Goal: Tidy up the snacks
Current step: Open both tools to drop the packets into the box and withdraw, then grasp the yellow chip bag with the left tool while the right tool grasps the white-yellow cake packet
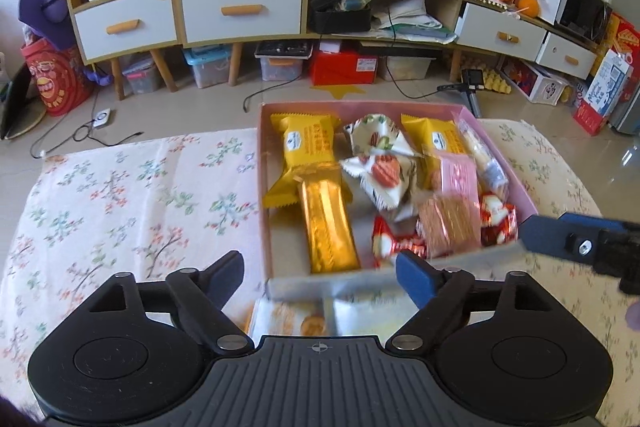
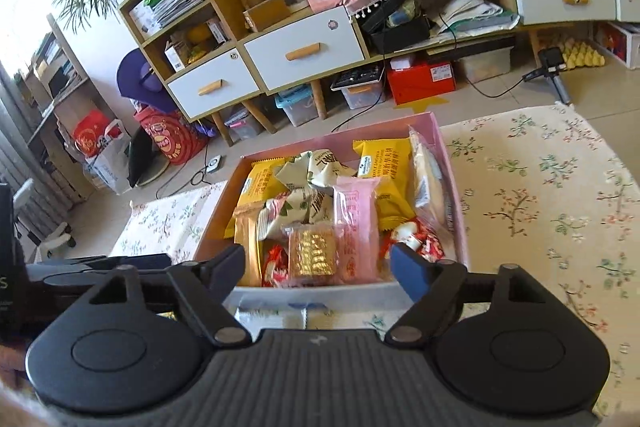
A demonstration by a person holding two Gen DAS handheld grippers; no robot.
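A pink box [image 1: 262,195] stands on the floral cloth, filled with snacks: yellow packets [image 1: 306,151], a gold bar [image 1: 330,227], white nut-print packets [image 1: 376,155], a pink packet [image 1: 458,173] and red-and-white candies [image 1: 496,219]. My left gripper [image 1: 320,269] is open over the box's near wall, nothing between its fingers. A clear packet with an orange print [image 1: 296,321] lies on the cloth just before the box, below it. My right gripper [image 2: 316,265] is open at the near wall of the box [image 2: 454,183], also empty. One of its blue fingers [image 1: 560,235] shows at the box's right corner.
The table's floral cloth [image 1: 132,195] spreads to the left and right of the box. Beyond the table edge lies the floor with cables [image 1: 80,135], a small tripod [image 1: 472,87] and a wooden cabinet with white drawers [image 1: 240,11] over storage bins.
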